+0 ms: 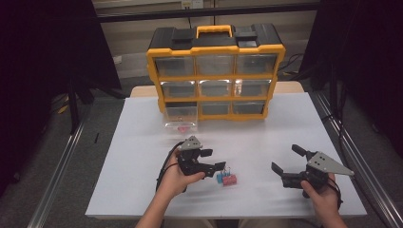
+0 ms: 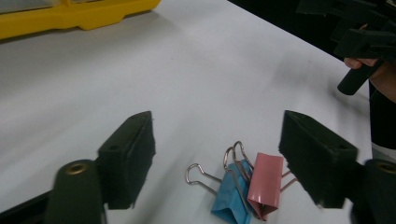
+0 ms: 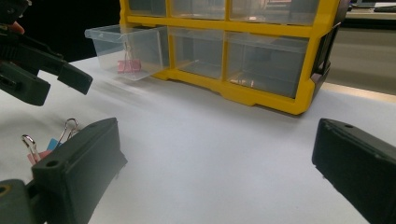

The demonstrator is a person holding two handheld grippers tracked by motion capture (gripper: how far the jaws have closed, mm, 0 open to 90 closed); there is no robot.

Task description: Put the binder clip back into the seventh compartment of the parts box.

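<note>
the left tool sits low and just left of centre in the high view, its jaws apart and pressing on nothing. the two binder clips lie directly ahead of it, touching each other on the white table: a blue clip and a pink clip. in the left gripper view they rest at the bottom of the frame between the two jaws but nearer the right-hand one, wire handles pointing up the frame and away from the tool, so each clip's long axis runs roughly along the tool's reach rather than across it. the gap looks wide enough to take either clip, and the pink one is closer to a jaw.

the right tool is at the lower right of the high view, jaws spread wide and empty, well apart from the clips, so the left hand is clearly the nearer one.

further up the frame stands a yellow drawer cabinet with nine clear drawers; one drawer, lower left, is pulled out with another pink clip inside. that makes three clips counted: two on the table, one stowed.
</note>
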